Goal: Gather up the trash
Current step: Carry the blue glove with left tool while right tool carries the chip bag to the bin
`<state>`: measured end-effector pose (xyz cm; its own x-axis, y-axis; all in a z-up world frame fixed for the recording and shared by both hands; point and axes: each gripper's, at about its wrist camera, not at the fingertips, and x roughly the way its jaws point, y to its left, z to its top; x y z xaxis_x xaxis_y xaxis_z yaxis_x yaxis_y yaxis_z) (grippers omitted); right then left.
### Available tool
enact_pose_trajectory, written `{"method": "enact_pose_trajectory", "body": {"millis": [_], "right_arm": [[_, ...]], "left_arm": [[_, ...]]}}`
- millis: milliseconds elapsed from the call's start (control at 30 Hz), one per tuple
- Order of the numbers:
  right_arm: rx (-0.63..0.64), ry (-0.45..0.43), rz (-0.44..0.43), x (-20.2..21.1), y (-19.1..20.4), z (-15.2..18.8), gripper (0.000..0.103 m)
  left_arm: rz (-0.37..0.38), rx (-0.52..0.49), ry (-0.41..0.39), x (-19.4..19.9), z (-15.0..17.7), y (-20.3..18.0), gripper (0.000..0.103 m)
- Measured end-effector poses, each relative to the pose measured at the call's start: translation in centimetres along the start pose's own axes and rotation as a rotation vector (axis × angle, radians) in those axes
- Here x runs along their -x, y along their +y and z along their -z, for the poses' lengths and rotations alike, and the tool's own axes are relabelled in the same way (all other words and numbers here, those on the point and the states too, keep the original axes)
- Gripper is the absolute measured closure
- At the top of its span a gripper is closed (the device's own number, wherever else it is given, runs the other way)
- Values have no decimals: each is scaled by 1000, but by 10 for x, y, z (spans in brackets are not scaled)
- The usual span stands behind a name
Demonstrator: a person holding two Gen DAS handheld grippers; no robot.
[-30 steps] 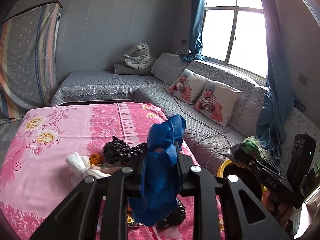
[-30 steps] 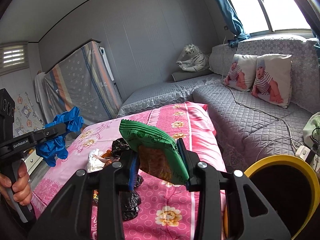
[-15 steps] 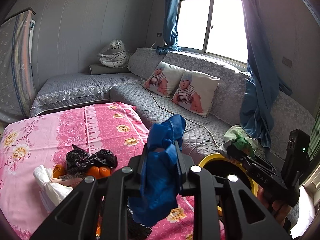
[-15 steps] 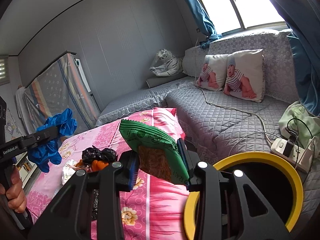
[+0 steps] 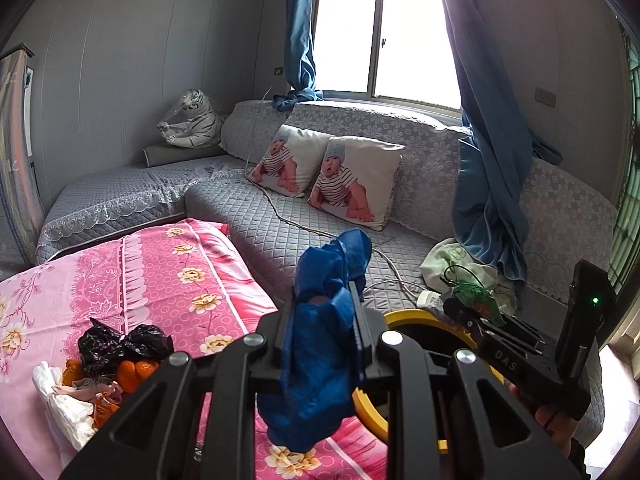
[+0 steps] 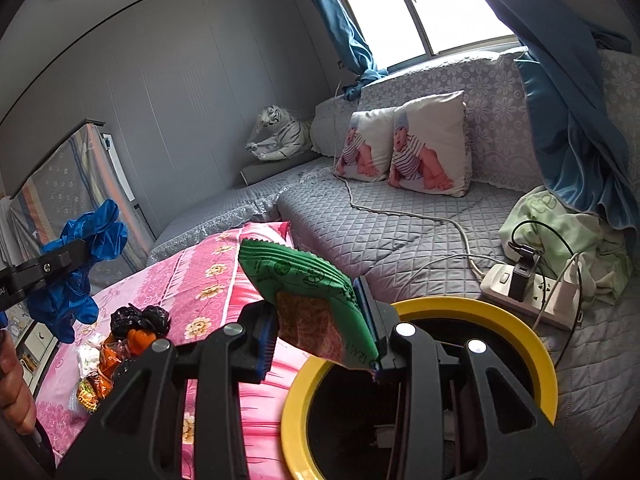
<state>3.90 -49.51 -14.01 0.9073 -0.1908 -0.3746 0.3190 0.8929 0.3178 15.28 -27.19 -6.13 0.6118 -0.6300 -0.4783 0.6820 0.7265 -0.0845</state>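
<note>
At far left on the pink cloth (image 5: 188, 264) lies the remaining trash (image 5: 104, 364): black bags, orange wrappers and white tissue in one heap. Next comes the left gripper (image 5: 324, 336), its jaws clamped on a crumpled blue glove (image 5: 320, 364) that hangs below and bulges above them. To its right, just past the cloth's edge, stands the yellow-rimmed bin (image 6: 420, 308), its dark mouth open upward. The right gripper (image 6: 320, 336) is pinched on a green snack wrapper (image 6: 308, 300), whose long axis runs from upper left down to lower right, the low corner hanging over the bin's near rim. By this view the right hand is the nearer to the bin, almost above the mouth; the left one sits off to the bin's left, over the cloth, and would need to travel rightward before letting go.
</note>
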Motion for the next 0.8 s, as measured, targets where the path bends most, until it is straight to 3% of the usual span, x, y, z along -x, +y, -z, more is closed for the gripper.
{"method": "enact_pose_trajectory", "body": {"millis": [800], "right_arm": [[-78,-2,218,2,-67,19,69]], "left_arm": [[59,-56,79,-64,19,-62,82]]}}
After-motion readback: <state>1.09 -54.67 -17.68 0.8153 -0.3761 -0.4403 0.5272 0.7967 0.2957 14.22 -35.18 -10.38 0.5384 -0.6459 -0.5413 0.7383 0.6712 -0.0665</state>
